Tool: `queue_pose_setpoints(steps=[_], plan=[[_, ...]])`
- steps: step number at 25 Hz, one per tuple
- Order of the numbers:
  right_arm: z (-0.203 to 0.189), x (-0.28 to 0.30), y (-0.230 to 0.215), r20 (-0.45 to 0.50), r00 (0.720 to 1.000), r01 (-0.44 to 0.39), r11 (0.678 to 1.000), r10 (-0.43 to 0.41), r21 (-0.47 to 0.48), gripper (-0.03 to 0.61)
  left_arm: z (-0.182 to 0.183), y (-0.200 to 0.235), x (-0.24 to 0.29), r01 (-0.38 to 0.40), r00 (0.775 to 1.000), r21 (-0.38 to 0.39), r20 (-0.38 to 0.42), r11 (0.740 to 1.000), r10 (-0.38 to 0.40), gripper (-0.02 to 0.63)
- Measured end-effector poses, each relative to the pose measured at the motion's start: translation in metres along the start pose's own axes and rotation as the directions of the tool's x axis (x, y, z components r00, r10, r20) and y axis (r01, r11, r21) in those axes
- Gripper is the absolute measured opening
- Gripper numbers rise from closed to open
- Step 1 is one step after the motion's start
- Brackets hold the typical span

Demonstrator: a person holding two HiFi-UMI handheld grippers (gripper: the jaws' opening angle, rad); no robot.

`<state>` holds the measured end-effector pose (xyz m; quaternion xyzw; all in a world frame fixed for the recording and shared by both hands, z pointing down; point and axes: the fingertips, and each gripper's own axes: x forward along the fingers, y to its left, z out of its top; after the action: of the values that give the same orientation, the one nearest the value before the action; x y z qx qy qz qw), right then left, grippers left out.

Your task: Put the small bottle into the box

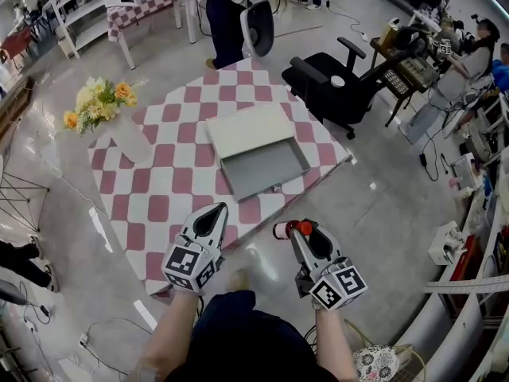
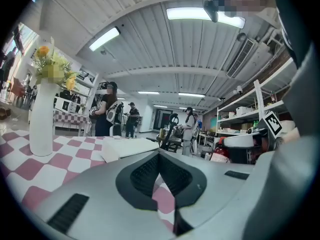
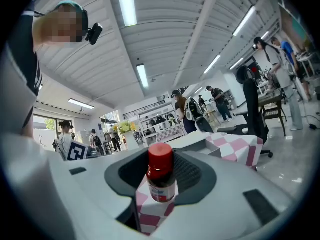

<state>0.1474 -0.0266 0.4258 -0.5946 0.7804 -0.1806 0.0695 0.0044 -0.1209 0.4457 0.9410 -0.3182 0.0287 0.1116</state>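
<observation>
Now the small bottle (image 3: 161, 176) stands gripped in the right tool (image 1: 295, 230).

Small bottle (image 3: 161, 184): smooth, glossy. Box (image 1: 248, 128): smooth, matt. Tablecloth (image 1: 163, 193): matt woven cloth. Floor (image 1: 374, 213): polished, reflective.

Left gripper (image 1: 217, 210), right gripper (image 1: 297, 231): pale grey shells, black pads, black-white marker cubes (image 1: 191, 267); dark navy clothing (image 1: 238, 334).

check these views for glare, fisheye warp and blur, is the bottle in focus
head view: evenly lit, white glare streaks on the glossy floor, edges bowed; left gripper view: heavy fisheye, dark rounded corners, ceiling light blown out; right gripper view: same warp, small bottle sharp between the jaws, people behind soft and small.
</observation>
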Motion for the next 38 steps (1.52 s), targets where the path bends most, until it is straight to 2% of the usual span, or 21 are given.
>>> queue_pose_setpoints(steps=[5, 12, 30, 38], plan=[[0.001, 0.03, -0.011, 0.003, 1.0, -0.001, 1.0, 0.001, 0.004, 0.15, -0.005, 0.015, 0.025, 0.019, 1.0, -0.004, -0.014, 1.0, -0.019, 0.006], [-0.002, 0.054, -0.017, -0.025, 0.999, -0.023, 1.0, 0.024, 0.01, 0.15, -0.011, 0.023, 0.035, 0.021, 0.999, -0.008, -0.026, 1.0, -0.021, 0.006], [0.009, 0.137, -0.031, -0.069, 0.986, -0.152, 0.988, 0.153, 0.018, 0.15, -0.028, 0.061, 0.06, -0.069, 0.997, -0.038, -0.048, 0.997, 0.067, 0.006], [0.013, 0.168, -0.038, -0.094, 0.977, -0.194, 0.981, 0.194, 0.008, 0.15, -0.023, 0.075, 0.076, -0.112, 0.993, -0.047, -0.041, 0.993, 0.11, 0.006]])
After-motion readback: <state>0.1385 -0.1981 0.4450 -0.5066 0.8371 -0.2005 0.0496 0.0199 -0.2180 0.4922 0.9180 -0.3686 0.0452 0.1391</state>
